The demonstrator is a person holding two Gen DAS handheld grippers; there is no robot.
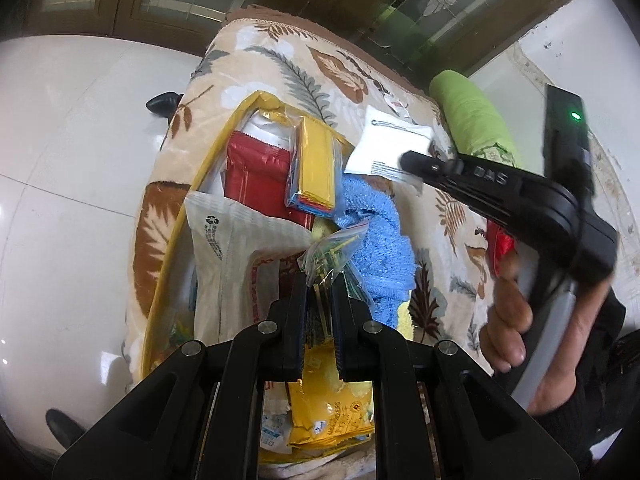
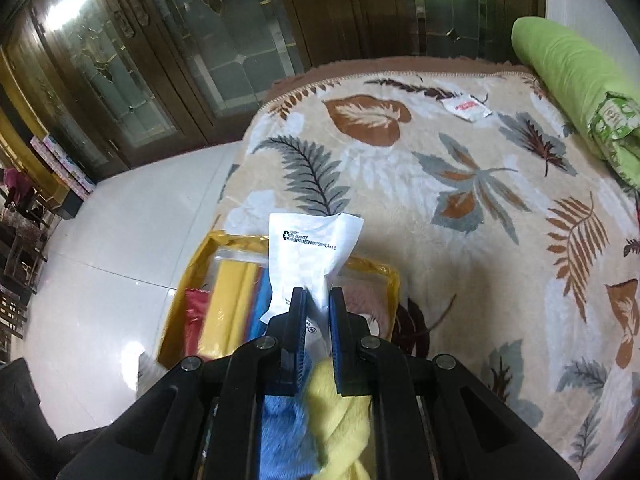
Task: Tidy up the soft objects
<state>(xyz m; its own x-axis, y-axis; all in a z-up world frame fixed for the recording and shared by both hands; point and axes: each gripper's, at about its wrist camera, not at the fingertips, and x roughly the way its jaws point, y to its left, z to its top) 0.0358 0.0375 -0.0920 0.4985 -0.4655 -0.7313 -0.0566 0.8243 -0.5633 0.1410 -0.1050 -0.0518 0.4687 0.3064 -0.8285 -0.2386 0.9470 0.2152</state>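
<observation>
My left gripper is shut on a small clear zip bag of green and yellow bits, held over the open yellow-edged storage bag. My right gripper is shut on a white packet and holds it above that storage bag; the gripper and packet also show in the left wrist view. Inside the bag lie a red pack, a yellow pack, a blue towel, a printed white sack and a yellow cloth.
The bag rests on a leaf-patterned blanket over a bed. A green pillow lies at its far right, a small red-and-white sachet near the far edge. White tiled floor lies left, dark glazed cabinets behind.
</observation>
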